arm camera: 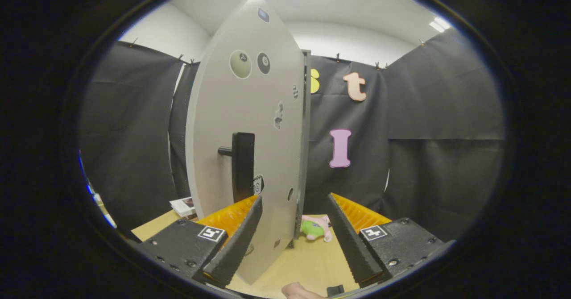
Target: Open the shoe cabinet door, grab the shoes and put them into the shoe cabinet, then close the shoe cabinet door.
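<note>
Shoe cabinet door (pixel 250 125) stands edge-on, hiding the cabinet interior. Stickers on door too small to make out. Pink-green soft toy (pixel 316 228) on the table (pixel 308 263) partly hidden behind door edge. Booklet (pixel 184 206) half covered by door. Hand-held gripper (pixel 294 238), fingers apart: bases cut off.

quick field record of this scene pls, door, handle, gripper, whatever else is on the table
cabinet door: swung open, edge-on between the fingers, stickers on its face
door handle: dark upright bar just ahead of the left finger
gripper: fingers apart, straddling the door's edge, pressing on nothing
shoe: small pink and green, on the table beyond the fingers
table: light wood
booklets: stacked beyond the door
</note>
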Available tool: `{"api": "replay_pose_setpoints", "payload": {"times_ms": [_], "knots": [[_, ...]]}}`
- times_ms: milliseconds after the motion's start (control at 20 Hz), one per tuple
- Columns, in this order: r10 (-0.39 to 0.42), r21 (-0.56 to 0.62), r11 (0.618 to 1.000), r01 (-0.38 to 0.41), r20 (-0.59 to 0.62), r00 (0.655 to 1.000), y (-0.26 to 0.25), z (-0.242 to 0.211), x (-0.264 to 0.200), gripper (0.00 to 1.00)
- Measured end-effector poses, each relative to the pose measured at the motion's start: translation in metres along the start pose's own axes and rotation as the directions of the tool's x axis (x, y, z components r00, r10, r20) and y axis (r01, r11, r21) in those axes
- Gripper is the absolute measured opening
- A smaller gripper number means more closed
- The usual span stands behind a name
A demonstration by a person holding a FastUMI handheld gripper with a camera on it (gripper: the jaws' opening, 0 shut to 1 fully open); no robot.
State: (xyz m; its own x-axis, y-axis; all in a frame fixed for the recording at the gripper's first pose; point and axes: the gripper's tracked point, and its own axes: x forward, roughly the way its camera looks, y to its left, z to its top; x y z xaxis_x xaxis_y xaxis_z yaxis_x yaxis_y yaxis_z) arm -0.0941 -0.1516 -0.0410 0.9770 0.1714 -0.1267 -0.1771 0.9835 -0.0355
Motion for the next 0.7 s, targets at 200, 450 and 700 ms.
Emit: {"api": "replay_pose_setpoints", "payload": {"times_ms": [200, 450, 700], "knots": [[0.052, 0.034, 0.998, -0.052, -0.004, 0.999, 0.051, -0.003, 0.026, 0.95], [0.221, 0.061, 0.974, -0.220, -0.017, 0.975, 0.138, -0.030, 0.053, 0.99], [0.219, 0.144, 0.967, -0.210, -0.047, 0.975, 0.150, -0.042, 0.046, 1.00]]}}
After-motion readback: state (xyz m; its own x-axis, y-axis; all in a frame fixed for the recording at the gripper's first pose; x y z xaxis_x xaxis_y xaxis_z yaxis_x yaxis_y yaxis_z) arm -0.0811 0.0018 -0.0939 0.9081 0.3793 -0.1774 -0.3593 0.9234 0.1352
